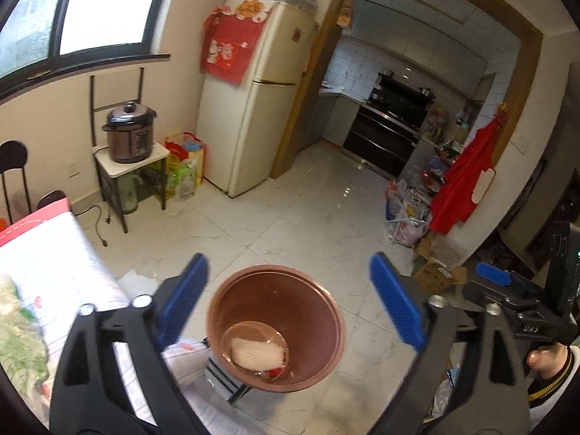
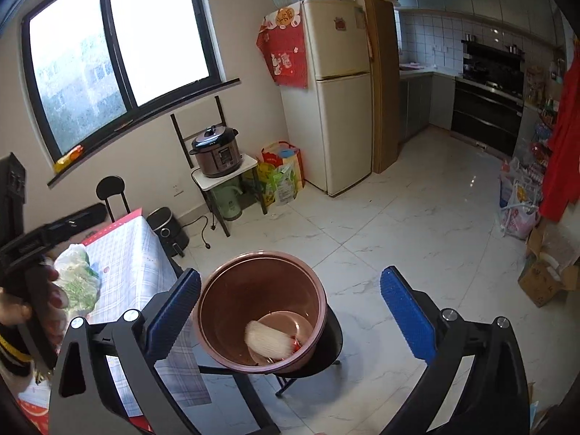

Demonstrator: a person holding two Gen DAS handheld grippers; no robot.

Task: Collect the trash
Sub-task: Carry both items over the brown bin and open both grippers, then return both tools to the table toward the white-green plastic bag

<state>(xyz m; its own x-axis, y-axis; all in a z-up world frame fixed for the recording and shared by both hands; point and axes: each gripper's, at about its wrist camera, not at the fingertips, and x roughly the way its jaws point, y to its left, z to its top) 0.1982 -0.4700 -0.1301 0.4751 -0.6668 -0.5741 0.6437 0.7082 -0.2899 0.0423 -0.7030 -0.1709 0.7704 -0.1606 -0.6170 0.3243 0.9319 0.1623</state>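
Observation:
A copper-brown bin [image 1: 275,290] stands on a black stool beside the table. At its bottom lie a white ribbed piece of trash [image 1: 257,353], a clear round lid and a small red scrap. My left gripper [image 1: 288,272] hangs open above the bin, with nothing between its blue pads. In the right wrist view the same bin [image 2: 253,290] holds the white piece [image 2: 268,340], and my right gripper [image 2: 290,272] is open and empty over it. The right gripper's blue pad [image 1: 493,275] also shows at the edge of the left wrist view.
The table with a checked cloth [image 2: 127,253] lies left of the bin, with a clear bag of greens [image 2: 78,282] on it. An air fryer [image 2: 168,228], a pressure cooker on a stand [image 2: 217,152] and a fridge [image 2: 333,90] line the wall. Bags and cardboard boxes [image 2: 543,279] sit at the right.

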